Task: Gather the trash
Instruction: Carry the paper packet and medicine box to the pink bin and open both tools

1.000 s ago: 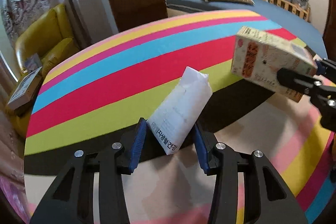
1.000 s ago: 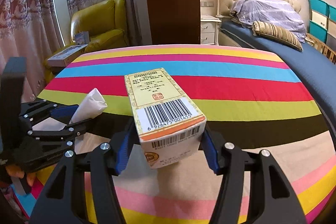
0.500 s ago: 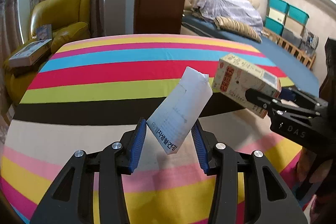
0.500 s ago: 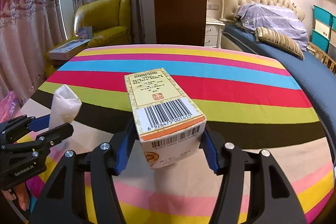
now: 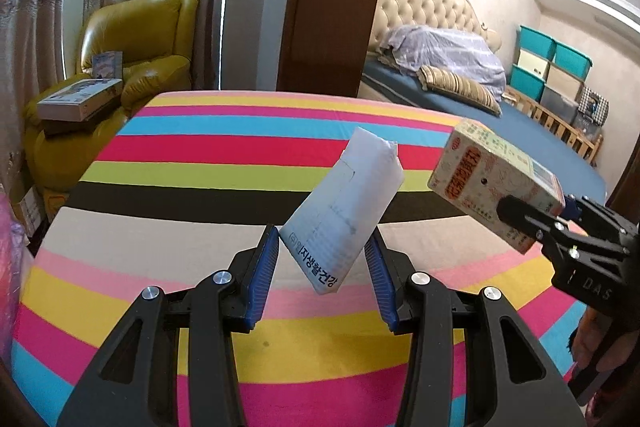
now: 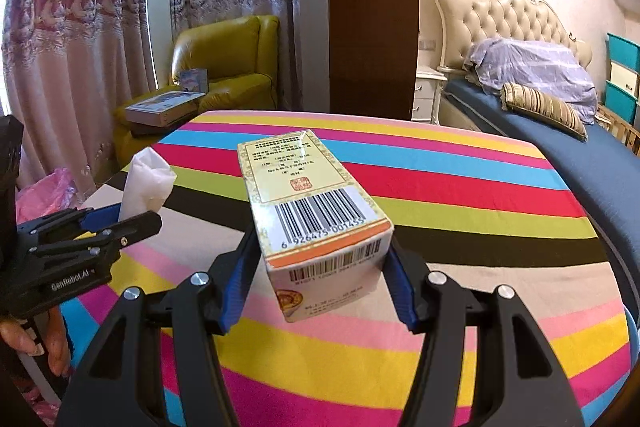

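My left gripper (image 5: 322,259) is shut on a white paper packet (image 5: 346,199) with dark print, which tilts up and to the right above the striped table (image 5: 192,163). My right gripper (image 6: 318,267) is shut on a cream carton (image 6: 308,199) with a barcode label. The same carton (image 5: 492,183) and right gripper (image 5: 536,219) appear at the right of the left wrist view. In the right wrist view the packet (image 6: 146,179) and left gripper (image 6: 116,223) show at the left. Both items hang in the air over the table.
A yellow armchair (image 5: 136,63) with boxes (image 5: 80,101) on it stands beyond the table's far left corner. A bed (image 6: 560,115) with pillows lies to the right, teal storage bins (image 5: 552,67) behind it. A pink plastic bag (image 6: 48,193) sits low at the left. Curtains hang behind.
Both grippers have lifted and swung with their items still held. The left view has levelled out from a tilt, and the carton now sits lower at its right.
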The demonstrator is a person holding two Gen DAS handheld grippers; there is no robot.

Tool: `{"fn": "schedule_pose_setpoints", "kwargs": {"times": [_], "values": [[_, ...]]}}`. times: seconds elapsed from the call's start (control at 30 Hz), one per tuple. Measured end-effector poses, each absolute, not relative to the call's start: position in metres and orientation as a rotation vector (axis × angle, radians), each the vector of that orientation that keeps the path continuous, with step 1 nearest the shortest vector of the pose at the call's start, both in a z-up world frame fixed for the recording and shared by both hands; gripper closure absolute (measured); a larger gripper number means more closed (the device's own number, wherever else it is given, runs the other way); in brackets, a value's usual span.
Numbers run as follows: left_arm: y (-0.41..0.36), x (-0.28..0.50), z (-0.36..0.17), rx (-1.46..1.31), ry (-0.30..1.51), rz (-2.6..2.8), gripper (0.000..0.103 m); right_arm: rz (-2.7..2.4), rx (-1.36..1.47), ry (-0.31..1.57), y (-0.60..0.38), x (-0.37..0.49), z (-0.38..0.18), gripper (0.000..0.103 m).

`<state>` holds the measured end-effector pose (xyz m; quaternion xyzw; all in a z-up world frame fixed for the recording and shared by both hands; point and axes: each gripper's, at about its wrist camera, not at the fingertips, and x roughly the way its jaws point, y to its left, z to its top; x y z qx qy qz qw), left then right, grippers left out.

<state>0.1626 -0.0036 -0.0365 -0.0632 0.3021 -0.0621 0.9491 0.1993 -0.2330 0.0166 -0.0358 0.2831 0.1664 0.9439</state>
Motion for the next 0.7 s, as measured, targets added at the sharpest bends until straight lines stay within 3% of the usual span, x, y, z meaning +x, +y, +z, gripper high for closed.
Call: {"fn": "schedule_pose_setpoints", "kwargs": {"times": [0.7], "values": [[0.040,0.101,-0.023,-0.073,0.508,-0.055,0.060,0.429,-0.151,0.550,-0.183,0.156,0.019,0.045]]}}
